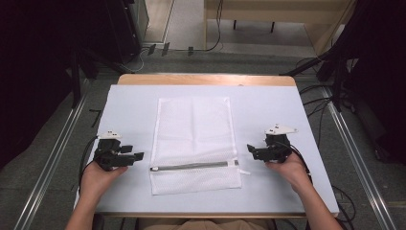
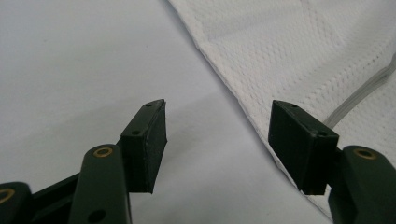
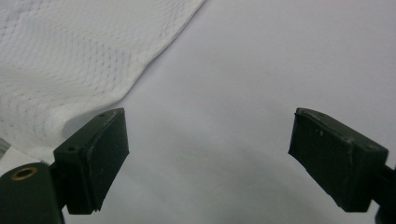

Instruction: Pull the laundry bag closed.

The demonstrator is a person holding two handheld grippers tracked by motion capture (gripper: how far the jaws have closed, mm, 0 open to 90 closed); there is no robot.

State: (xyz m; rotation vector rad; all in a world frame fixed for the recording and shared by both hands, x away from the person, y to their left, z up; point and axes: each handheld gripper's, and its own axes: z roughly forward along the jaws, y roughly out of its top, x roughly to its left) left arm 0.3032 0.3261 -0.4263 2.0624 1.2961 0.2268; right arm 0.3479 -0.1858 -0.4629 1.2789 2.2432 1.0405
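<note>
White sheeting covers the counter [image 1: 129, 100], and nearest the person both sets of fingers stand spread with nothing between them. The left gripper [image 1: 135, 156] sits just outside the near left edge of a white mesh laundry bag [image 1: 194, 139]; in the left gripper view that hem [image 2: 243, 112] runs just past the right-hand finger [image 2: 299, 140]. The right gripper [image 1: 251, 149] faces the bag's opposite edge, near the zipper's white pull end [image 1: 233, 163]. Beyond the fingers the bag lies flat, its grey zipper [image 1: 191, 166] crossing the near end. It looks light, limp and thin, likely to sag and slide on the sheet; the stitched hem or zipper band should give firmer hold than open mesh.
</note>
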